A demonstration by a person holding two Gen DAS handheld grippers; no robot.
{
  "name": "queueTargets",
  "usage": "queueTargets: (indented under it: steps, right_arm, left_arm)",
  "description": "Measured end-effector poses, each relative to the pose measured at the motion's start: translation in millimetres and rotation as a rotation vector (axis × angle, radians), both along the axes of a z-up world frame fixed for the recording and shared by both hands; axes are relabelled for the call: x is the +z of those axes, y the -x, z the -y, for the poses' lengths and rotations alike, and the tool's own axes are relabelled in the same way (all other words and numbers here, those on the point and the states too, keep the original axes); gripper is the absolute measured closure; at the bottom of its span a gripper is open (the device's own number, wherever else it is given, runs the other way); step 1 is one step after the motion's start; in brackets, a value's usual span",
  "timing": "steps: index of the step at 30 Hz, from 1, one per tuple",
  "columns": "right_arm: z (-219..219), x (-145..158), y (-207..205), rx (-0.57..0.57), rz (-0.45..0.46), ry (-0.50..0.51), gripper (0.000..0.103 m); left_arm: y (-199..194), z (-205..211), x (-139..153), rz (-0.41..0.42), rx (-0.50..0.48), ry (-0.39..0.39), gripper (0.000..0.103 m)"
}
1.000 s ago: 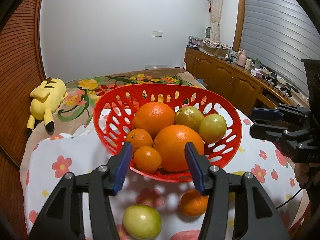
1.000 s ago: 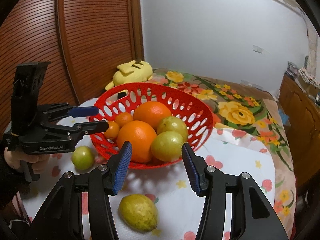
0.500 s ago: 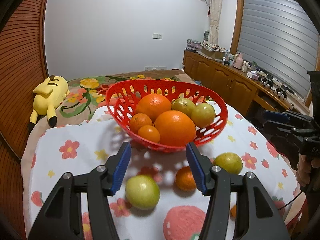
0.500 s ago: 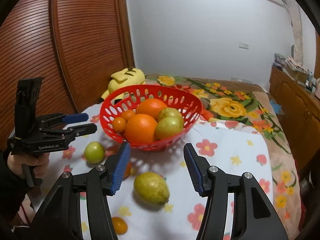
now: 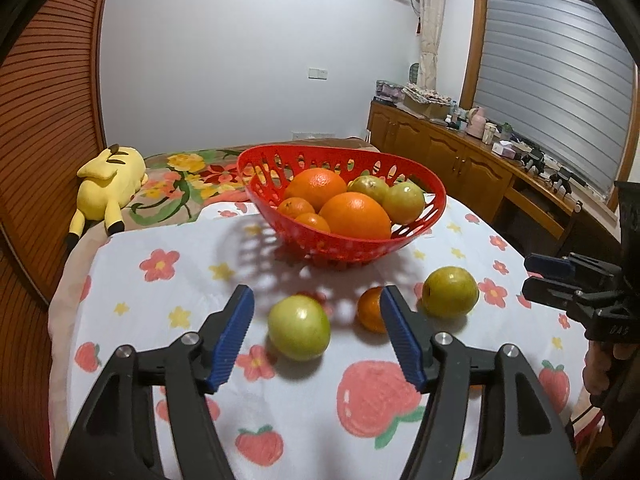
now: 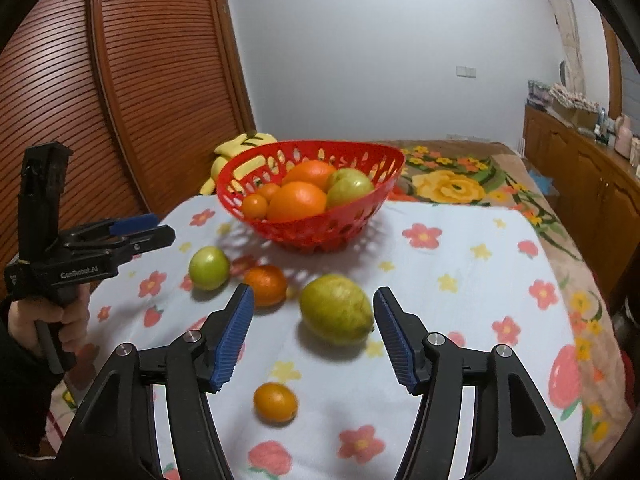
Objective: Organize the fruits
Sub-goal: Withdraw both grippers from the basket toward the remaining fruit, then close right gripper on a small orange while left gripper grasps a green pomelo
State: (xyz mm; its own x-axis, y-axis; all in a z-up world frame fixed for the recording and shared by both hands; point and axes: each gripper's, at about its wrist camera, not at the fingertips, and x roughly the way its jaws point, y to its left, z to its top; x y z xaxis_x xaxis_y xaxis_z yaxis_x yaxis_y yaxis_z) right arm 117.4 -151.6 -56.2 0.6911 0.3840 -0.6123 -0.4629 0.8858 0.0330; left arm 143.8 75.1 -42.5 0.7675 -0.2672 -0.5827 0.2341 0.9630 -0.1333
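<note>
- Our left gripper, jaws spread and empty, has the round pale-green fruit straight ahead between its blue fingers — nearest to this hand.
- Our right gripper, also agape, faces the yellow-green oval fruit, long axis crosswise; red perforated plastic basket beyond.

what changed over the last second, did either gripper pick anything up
Both grippers pulled back from the red basket, so loose fruit came into view: green fruit, small orange. Left gripper and right gripper stayed open and empty; nothing was picked up or released. The fruit in the basket is unchanged.
</note>
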Motion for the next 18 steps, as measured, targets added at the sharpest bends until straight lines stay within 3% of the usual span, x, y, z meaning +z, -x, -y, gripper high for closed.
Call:
queueTargets:
  steps: [18]
  right_arm:
    - [-16,-50,14,0.003,-0.090,0.024,0.039]
  left_arm:
    - [-19,1,-43,-0.089,0.021,-0.015,0.035]
